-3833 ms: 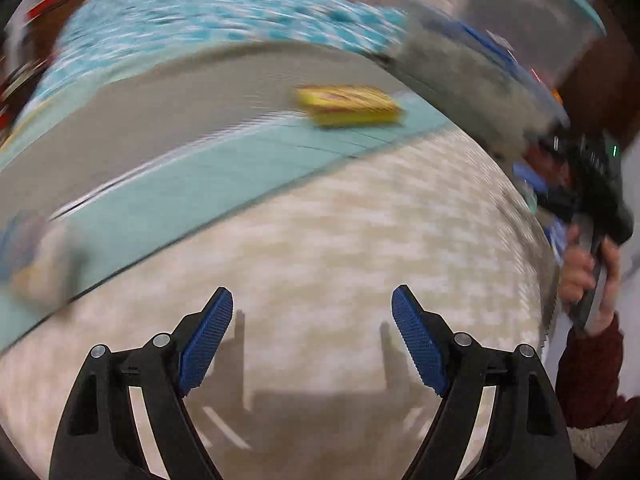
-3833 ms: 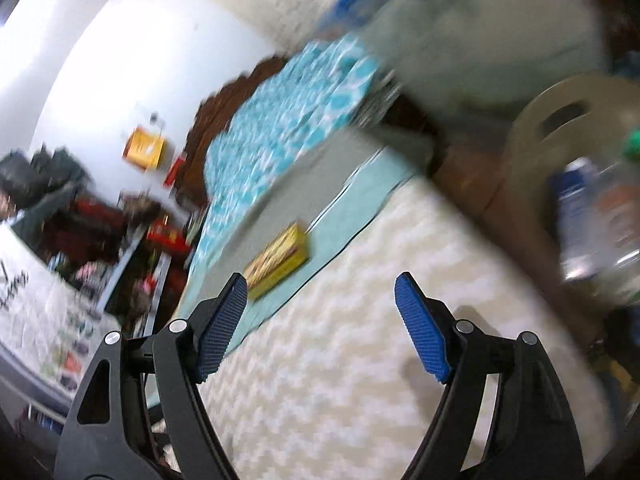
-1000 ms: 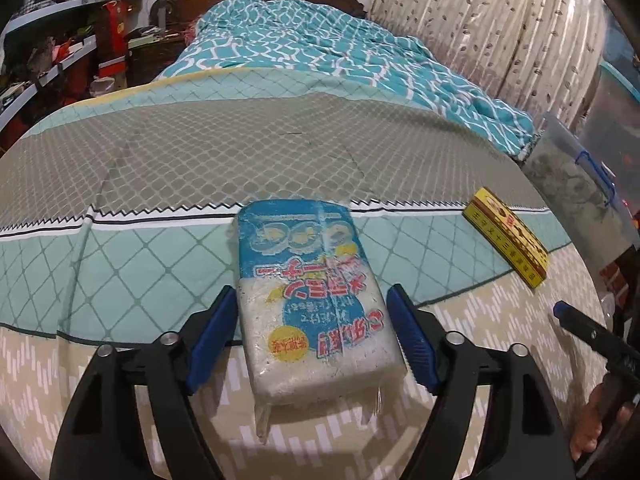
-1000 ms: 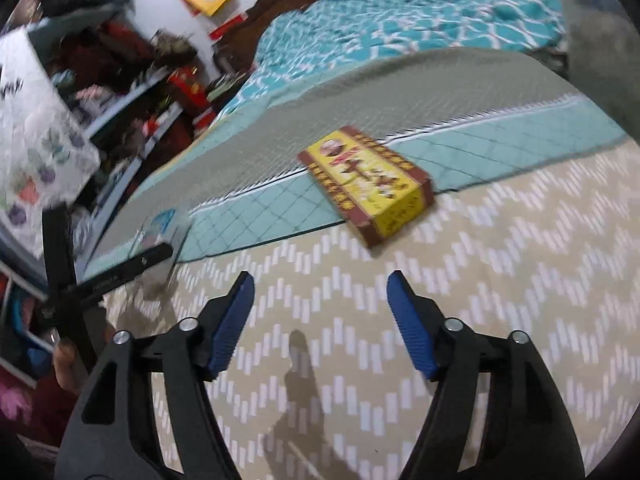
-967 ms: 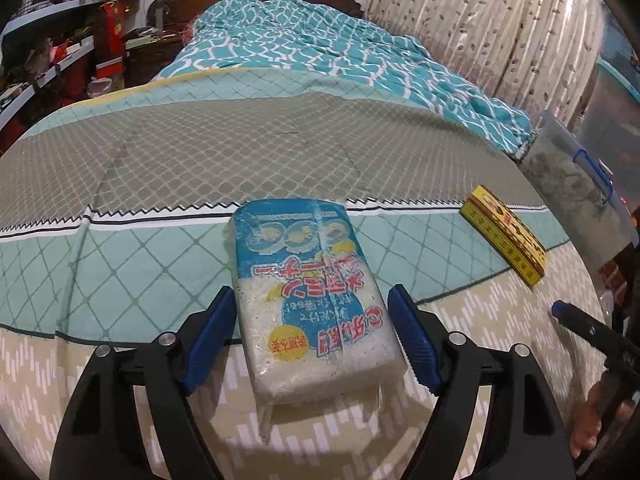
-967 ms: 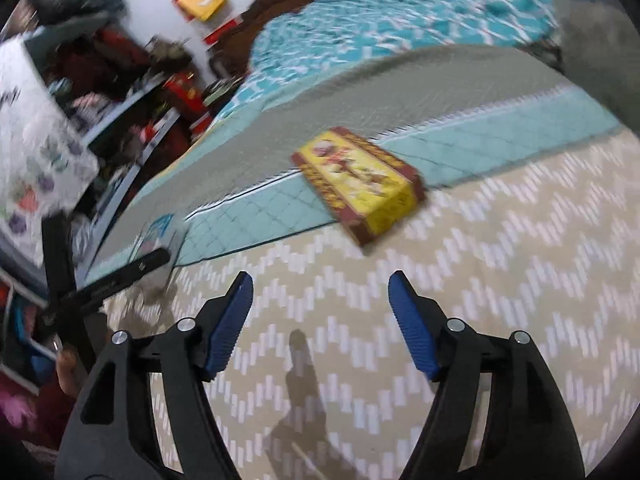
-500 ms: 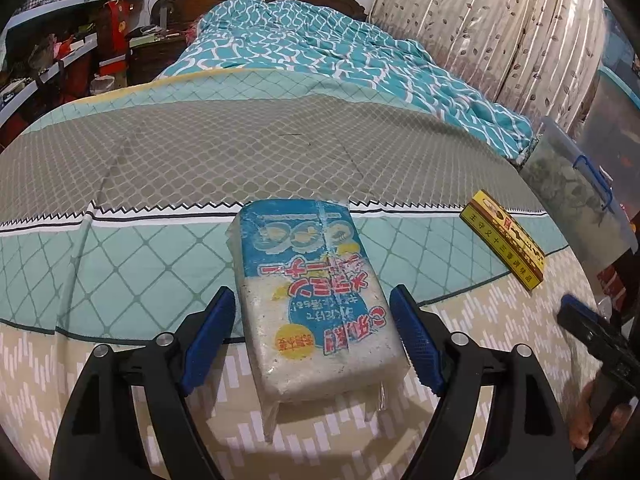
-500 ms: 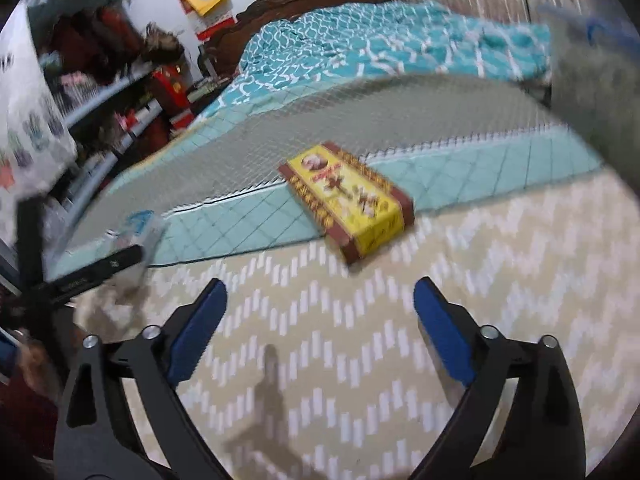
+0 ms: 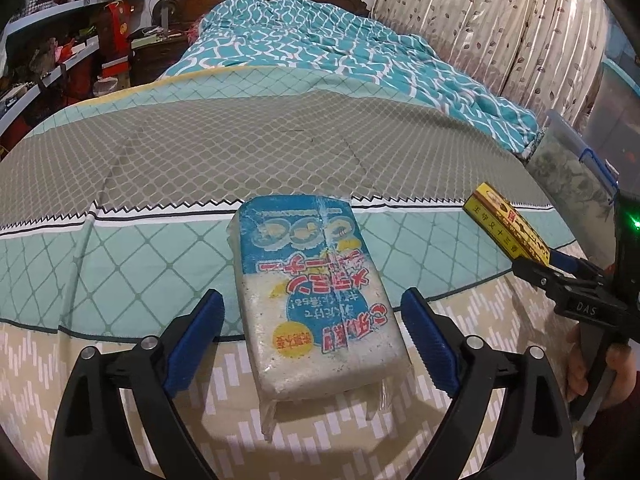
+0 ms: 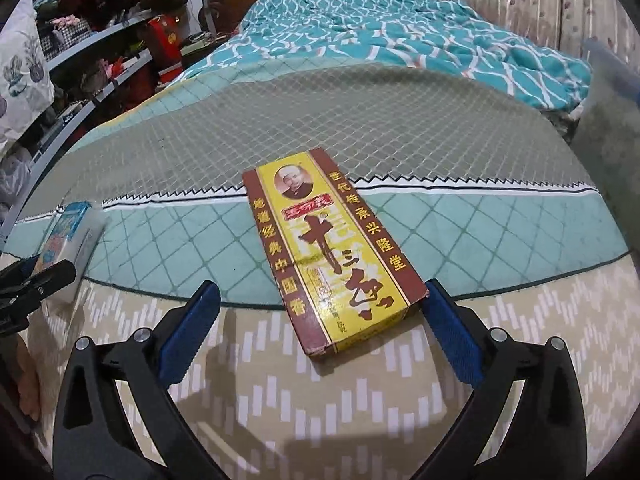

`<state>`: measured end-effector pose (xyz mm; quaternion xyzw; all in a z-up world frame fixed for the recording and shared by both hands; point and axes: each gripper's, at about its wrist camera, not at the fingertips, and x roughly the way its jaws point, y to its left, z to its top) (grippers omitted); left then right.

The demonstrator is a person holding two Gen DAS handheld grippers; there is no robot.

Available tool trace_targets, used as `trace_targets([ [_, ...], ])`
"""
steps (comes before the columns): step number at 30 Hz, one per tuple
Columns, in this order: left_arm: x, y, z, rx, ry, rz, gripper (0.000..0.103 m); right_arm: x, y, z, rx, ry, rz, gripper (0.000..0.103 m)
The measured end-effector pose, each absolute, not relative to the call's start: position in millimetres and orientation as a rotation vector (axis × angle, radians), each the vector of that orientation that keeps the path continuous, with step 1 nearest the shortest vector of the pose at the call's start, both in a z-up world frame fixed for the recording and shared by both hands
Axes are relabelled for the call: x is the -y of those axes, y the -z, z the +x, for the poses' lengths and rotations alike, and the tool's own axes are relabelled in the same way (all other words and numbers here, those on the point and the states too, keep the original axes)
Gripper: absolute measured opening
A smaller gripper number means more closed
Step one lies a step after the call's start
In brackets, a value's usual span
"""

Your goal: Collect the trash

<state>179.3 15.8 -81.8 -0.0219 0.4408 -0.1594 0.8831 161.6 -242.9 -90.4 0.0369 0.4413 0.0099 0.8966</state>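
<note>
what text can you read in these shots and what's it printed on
"十三香": large dark brush characters on the yellow box.
"世代传承兴隆堂": right border of that box.
"地道经典中国香": left border of that box.
"DAS": on the right tongs, seen from the left wrist view.
The blue and white packet carries red and blue print, upside down here and not reliably readable.
Small print near the yellow box's near end: too small to read.

Yellow box (image 10: 334,252), lying on bedspread (image 10: 360,120): large "十三香" down middle; red band above reads "王守义"; right maroon border "世代传承兴隆堂"; left border "地道经典中国香"; small print near box's lower end too small to read. Right gripper (image 9: 548,268) body, right of white-and-blue packet (image 9: 316,300): "DAS". Packet itself: red and blue characters, upside down, not legible.
</note>
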Motion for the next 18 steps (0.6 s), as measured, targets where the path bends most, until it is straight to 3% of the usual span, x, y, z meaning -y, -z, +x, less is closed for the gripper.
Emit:
trace_targets([
  [18, -12.6, 83.5, 178.5, -0.923, 0.325, -0.031, 0.09, 232.7, 94.6, 161.4, -0.941, -0.018, 0.042, 0.099],
])
